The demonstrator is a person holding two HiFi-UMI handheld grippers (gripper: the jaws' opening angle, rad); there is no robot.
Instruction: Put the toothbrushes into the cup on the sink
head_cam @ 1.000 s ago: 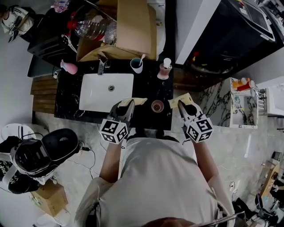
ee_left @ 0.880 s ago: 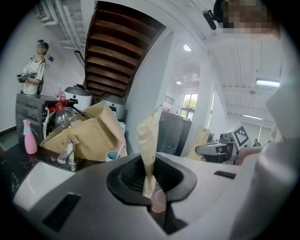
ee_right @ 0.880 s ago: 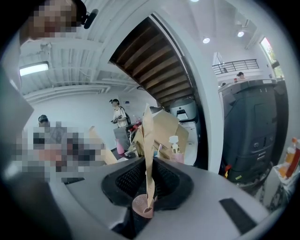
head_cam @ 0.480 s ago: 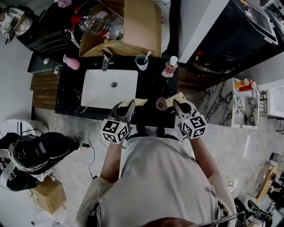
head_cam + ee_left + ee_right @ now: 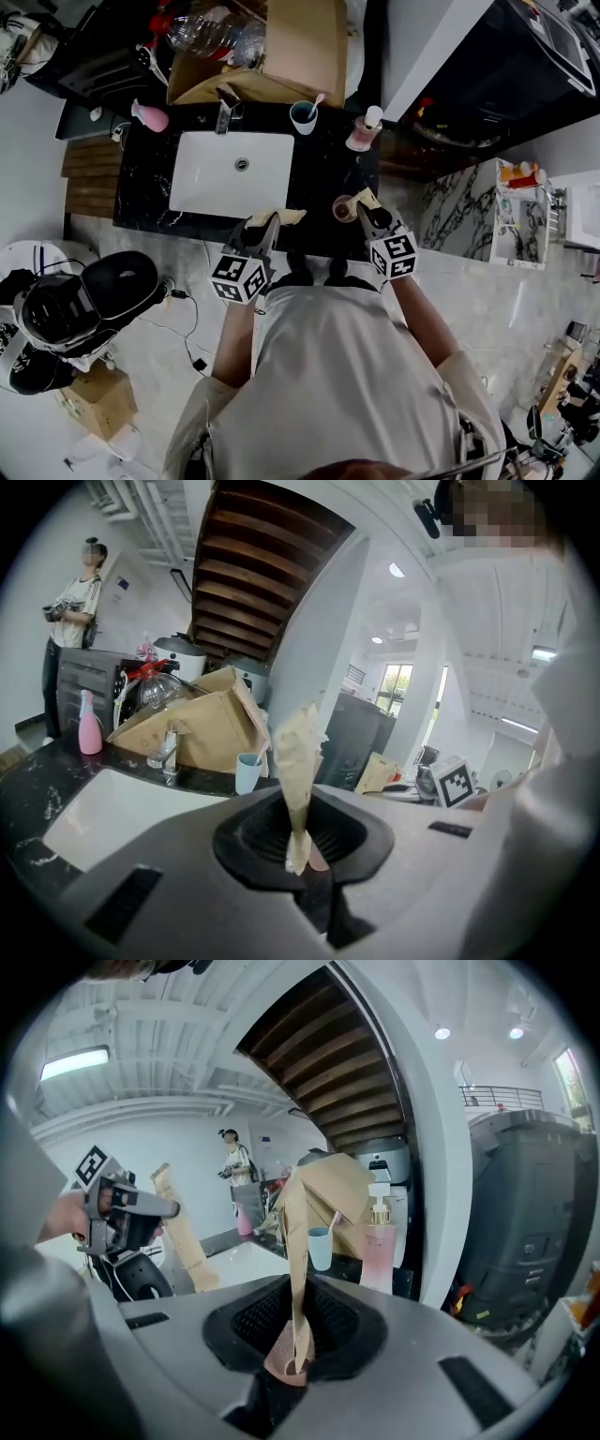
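Before the sink (image 5: 202,183), the left gripper (image 5: 266,225) is pinching a tan packet (image 5: 300,752), the right gripper (image 5: 367,210) a second packet (image 5: 293,1241), each probably wrapping a toothbrush. Behind the sink, the cup (image 5: 303,117) is standing. Floppy paper could buckle on its rim, tipping it.

Clutter round the black marble counter (image 5: 141,202)
A brown cardboard box (image 5: 300,42) stands behind it; a pink pump-top soap bottle (image 5: 361,139) at its right rear, a pink plastic bottle (image 5: 150,118) at its left rear.
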